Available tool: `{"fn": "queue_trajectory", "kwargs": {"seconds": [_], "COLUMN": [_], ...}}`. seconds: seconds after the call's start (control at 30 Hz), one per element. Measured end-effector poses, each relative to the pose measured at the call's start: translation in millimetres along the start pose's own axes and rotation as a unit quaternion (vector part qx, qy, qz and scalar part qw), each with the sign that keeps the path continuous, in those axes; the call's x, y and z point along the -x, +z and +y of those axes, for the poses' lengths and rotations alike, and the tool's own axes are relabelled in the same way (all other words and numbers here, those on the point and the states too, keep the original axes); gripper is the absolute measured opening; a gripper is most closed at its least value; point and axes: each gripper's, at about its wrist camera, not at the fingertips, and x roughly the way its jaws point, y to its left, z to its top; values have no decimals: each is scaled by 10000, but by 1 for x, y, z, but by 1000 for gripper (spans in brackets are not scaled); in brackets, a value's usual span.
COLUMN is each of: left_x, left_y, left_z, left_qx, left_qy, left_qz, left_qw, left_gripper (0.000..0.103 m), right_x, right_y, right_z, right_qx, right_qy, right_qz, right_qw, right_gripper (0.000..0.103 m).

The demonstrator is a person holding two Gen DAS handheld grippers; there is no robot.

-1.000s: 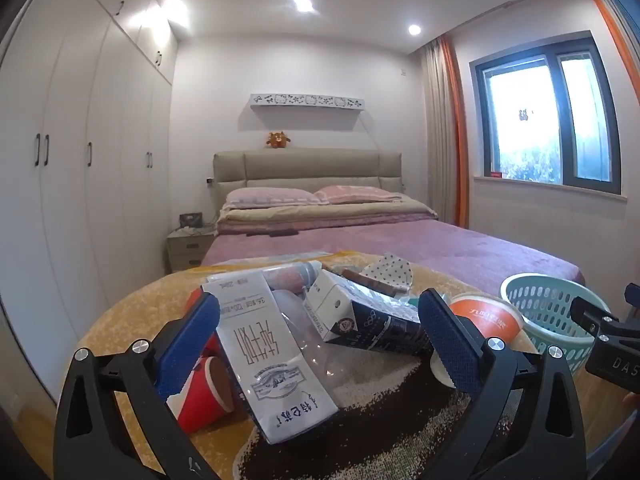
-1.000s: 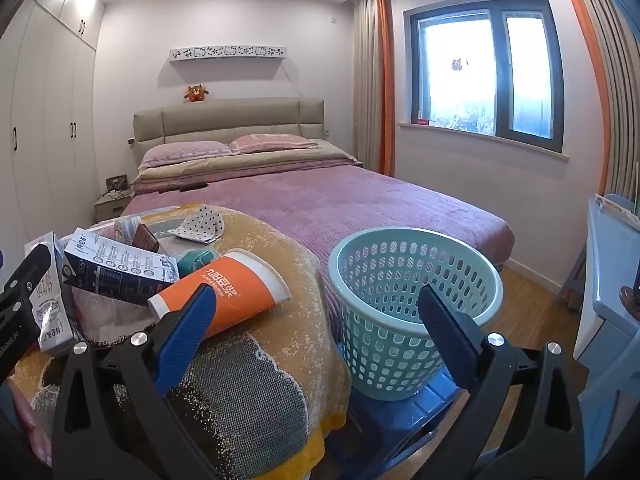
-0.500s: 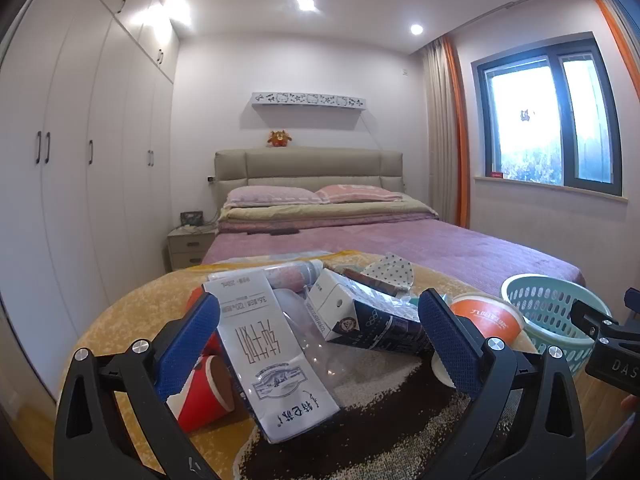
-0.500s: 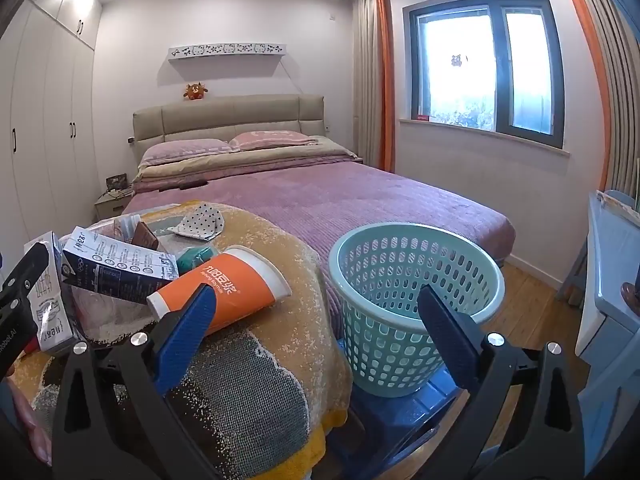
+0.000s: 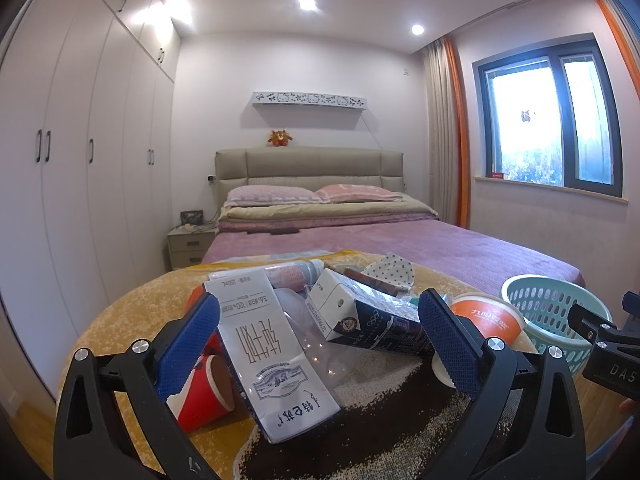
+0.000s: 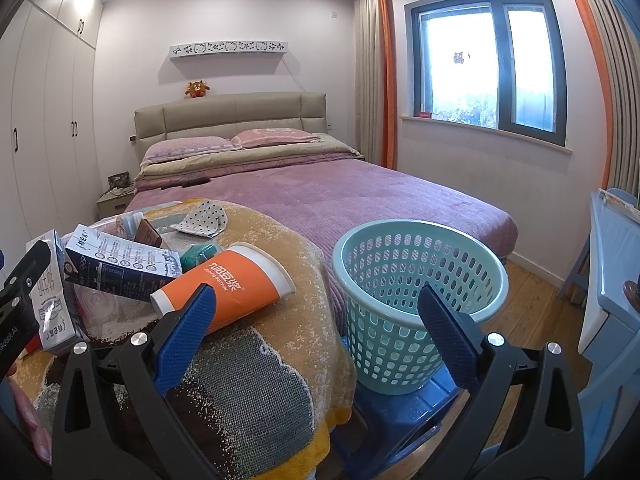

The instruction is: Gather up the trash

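We hold both grippers spread wide and empty over the litter heaped on the cloth-covered surface [image 6: 280, 360]. Seen from the left gripper [image 5: 320, 344], a white carton [image 5: 272, 356] lies flat at 6 o'clock, almost between the jaws, with a red cup [image 5: 204, 396] on its side at 8 o'clock, a navy carton [image 5: 360, 316] propped at 1 o'clock, and a clear bottle [image 5: 304, 324] squashed between the two cartons. Seen from the right gripper [image 6: 316, 340], the orange cup [image 6: 228, 288] lies on its side at 10 o'clock, just past the left jaw, and the basket [image 6: 420, 304] stands at 1 o'clock on a blue stool [image 6: 400, 412], beside the surface's edge, with nothing visible inside it. All of this looks light and empty, we judge, and none of it stiff: the cartons will dent, so we would pinch the white one across its narrow sides near the middle. The orange cup is paper (it will ovalise under pressure and may roll), so the firmer rim end is the better hold. The bottle looks slick and springy; its neck would be safer, though that is hidden here.
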Motion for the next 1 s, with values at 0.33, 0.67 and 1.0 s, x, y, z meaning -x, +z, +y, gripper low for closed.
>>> {"fn": "queue_trajectory", "kwargs": {"seconds": [0.33,0.67,1.0], "left_x": [-1,-1,-1], "left_y": [0,0,0], "left_z": [1,1,1], "left_qx": [11,15,21], "left_qy": [0,0,6], "left_qz": [7,11,10], "left_qw": [10000,10000,10000], "left_gripper": [96,96,96], "right_x": [-2,-3,-3], "right_y": [0,0,0], "right_z": [0,4,5], "right_qx": [-3,17,37], "right_qy": [-5,7,-6], "right_qz": [24,18,32], "right_qw": [10000,10000,10000], "right_gripper": [96,96,96]}}
